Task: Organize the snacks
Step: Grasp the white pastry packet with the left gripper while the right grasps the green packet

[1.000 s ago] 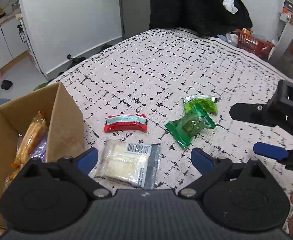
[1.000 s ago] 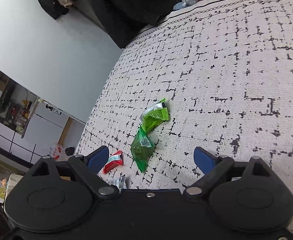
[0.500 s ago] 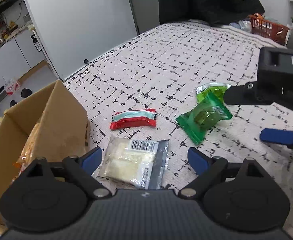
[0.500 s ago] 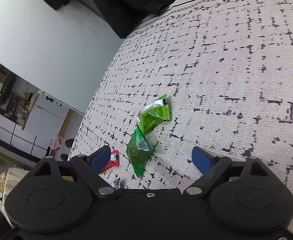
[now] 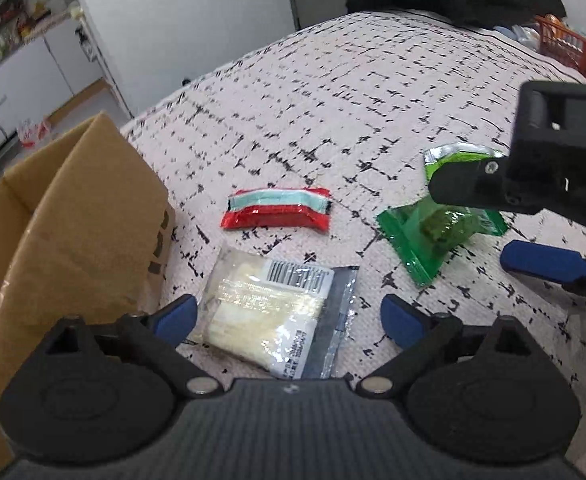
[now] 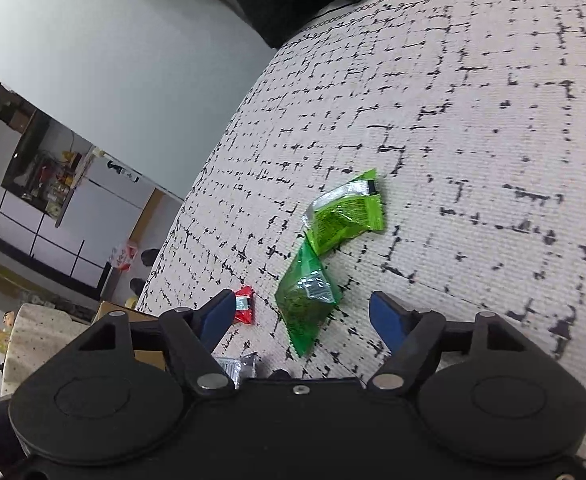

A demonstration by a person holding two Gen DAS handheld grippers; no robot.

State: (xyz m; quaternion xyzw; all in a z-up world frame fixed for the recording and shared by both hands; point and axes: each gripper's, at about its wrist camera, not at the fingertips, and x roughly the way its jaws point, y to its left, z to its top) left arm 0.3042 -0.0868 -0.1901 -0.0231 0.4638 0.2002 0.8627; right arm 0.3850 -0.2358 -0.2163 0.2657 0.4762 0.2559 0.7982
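The left gripper (image 5: 287, 318) is spread wide at the frame's bottom, its blue fingers flanking a clear white snack pack (image 5: 271, 312). Above lies a red bar (image 5: 277, 213); at left stands the cardboard box (image 5: 65, 232). The right gripper (image 6: 303, 318), also wide and empty, frames a dark green packet (image 6: 306, 300) at lower centre, with a lime packet (image 6: 347, 214) above, all on the patterned bed (image 6: 473, 128).

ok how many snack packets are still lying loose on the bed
4: a clear white packet between the left gripper's fingers, a red wrapper beyond it, and two green packets ahead of the right gripper. None visibly hidden.
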